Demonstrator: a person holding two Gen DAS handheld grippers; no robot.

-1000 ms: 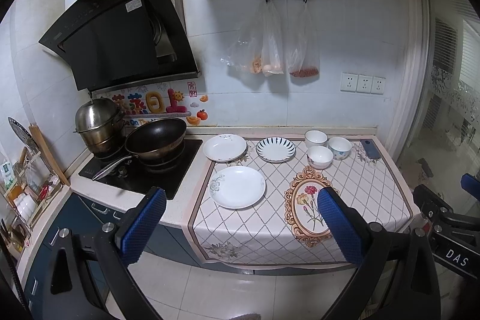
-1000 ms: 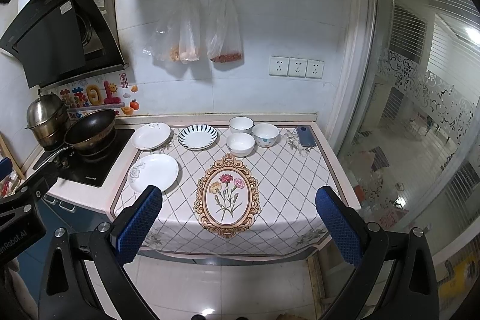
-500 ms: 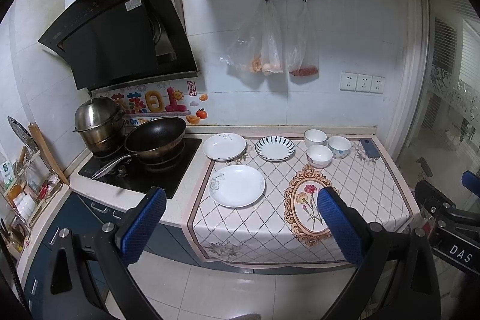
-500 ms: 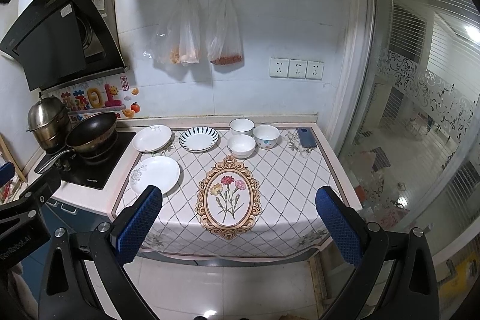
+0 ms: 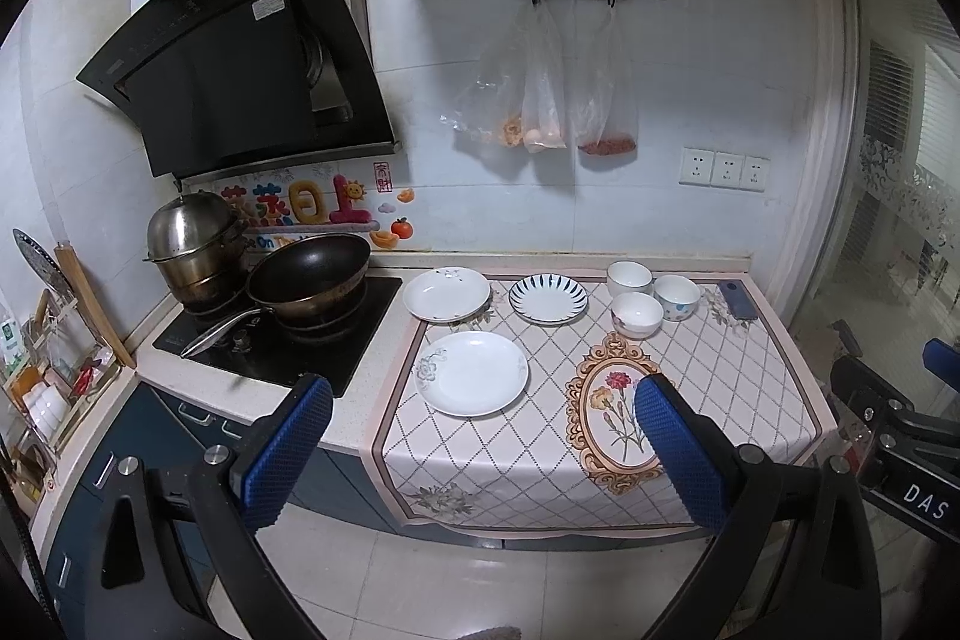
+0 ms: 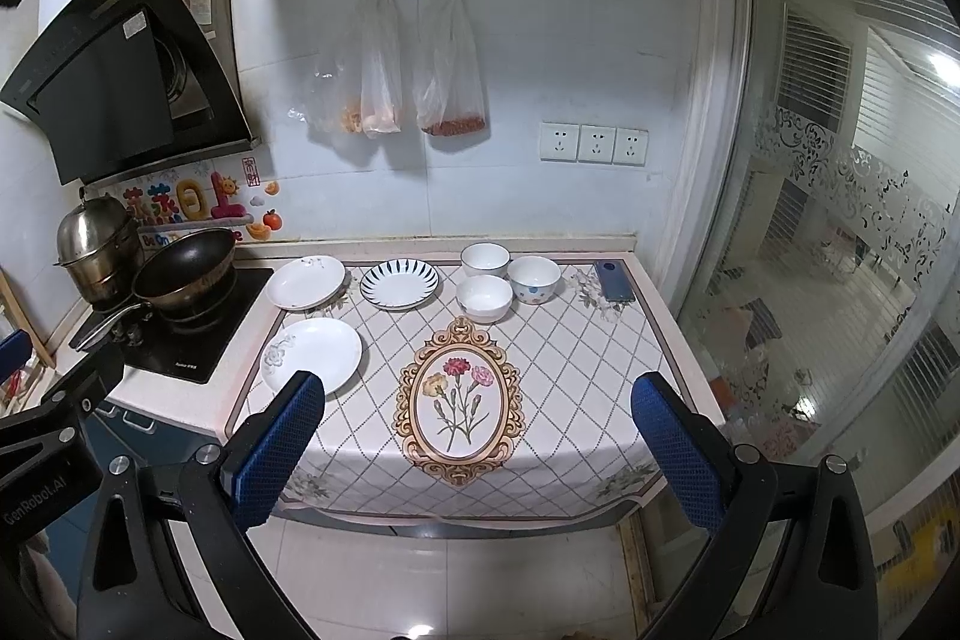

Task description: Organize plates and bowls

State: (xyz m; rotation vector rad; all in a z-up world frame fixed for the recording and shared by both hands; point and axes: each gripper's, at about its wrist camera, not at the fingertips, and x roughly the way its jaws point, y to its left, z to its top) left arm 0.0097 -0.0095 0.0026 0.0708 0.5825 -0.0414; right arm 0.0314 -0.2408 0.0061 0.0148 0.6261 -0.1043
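Both views have crept closer to the worktop (image 6: 600, 370). Your left claw (image 5: 483, 451) and right claw (image 6: 480, 445) hang spread, empty; plates and bowls untouched, nothing organized yet.

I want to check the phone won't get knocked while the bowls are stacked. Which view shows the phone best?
The right wrist view: the phone lies flat and whole near the dotted bowl, closer to the picture's middle. The left wrist view shows it smaller, toward the distorted right side.
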